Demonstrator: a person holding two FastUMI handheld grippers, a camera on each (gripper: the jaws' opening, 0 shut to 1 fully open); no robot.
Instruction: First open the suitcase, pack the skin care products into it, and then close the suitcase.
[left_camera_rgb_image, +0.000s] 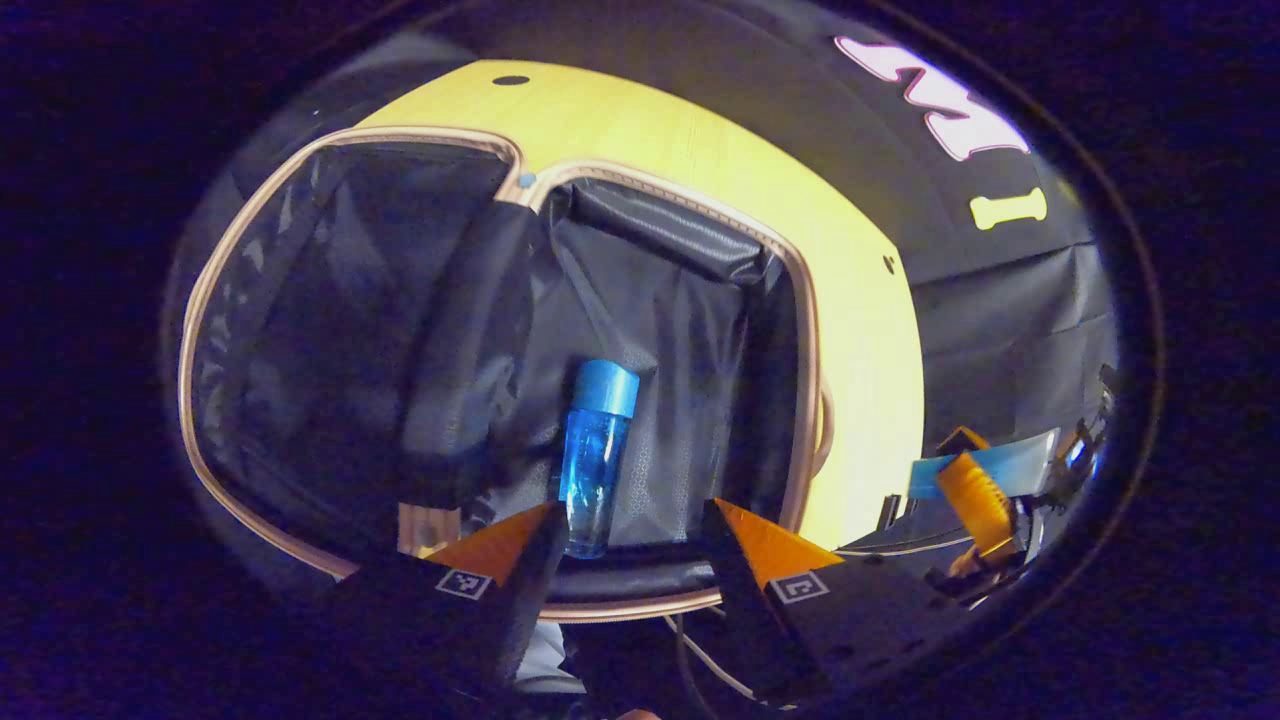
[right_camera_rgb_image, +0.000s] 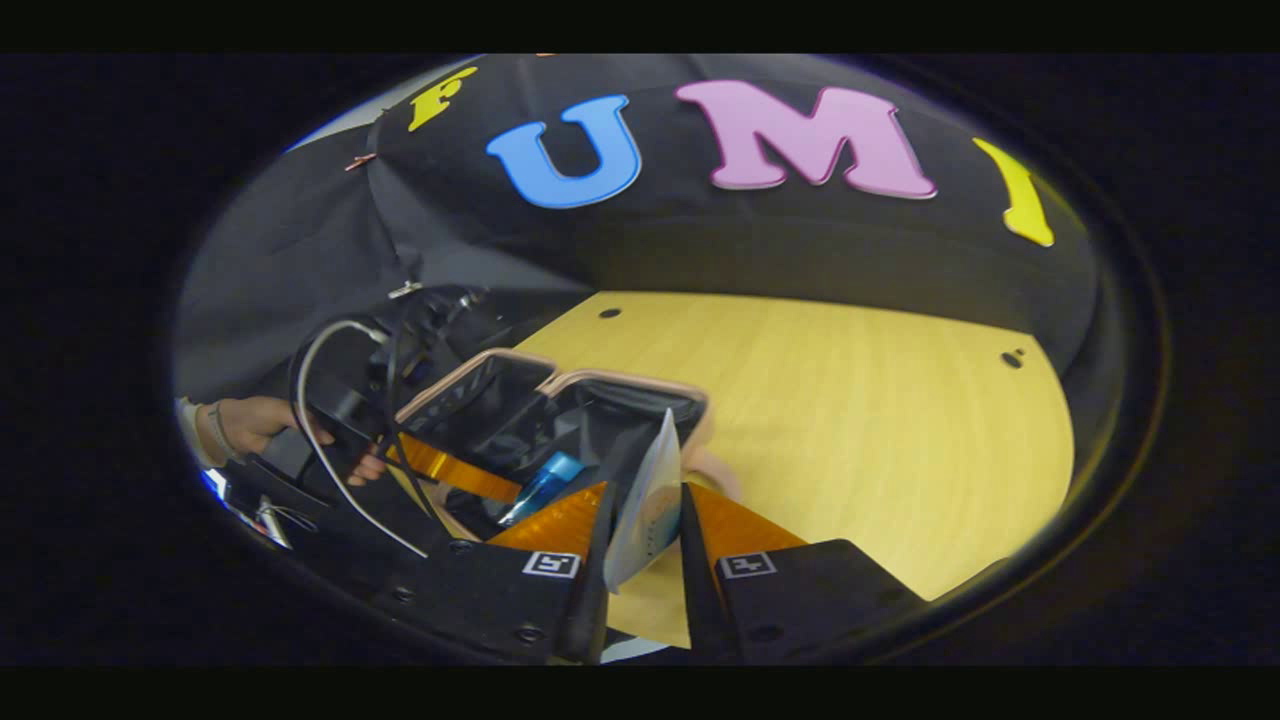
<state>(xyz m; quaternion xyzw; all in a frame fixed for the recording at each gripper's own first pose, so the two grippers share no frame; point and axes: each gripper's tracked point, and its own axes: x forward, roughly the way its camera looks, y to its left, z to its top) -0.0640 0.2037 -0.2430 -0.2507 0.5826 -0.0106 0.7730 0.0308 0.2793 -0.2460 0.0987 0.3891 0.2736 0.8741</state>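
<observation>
Suitcase (left_camera_rgb_image: 300, 330): lies open on the table (left_camera_rgb_image: 700, 170), from the left to the middle of the left gripper view; dark soft lining, light zip edge.
Blue bottle (left_camera_rgb_image: 595, 450): lower middle of the same view, lying inside the right half of the suitcase, cap pointing up in the frame.
Left hand-held gripper (left_camera_rgb_image: 625, 560): fingers apart, empty; one finger is close beside the bottle, whether touching I cannot tell.
Right hand-held gripper (right_camera_rgb_image: 640, 560): lower middle of the right gripper view, clamped on a thin pale tube (right_camera_rgb_image: 645, 500), just beside the suitcase rim.
Handling, my judgement: the bottle looks hard, smooth, slippery; take it across the body. The tube is light and soft; press gently on the flat sides.
</observation>
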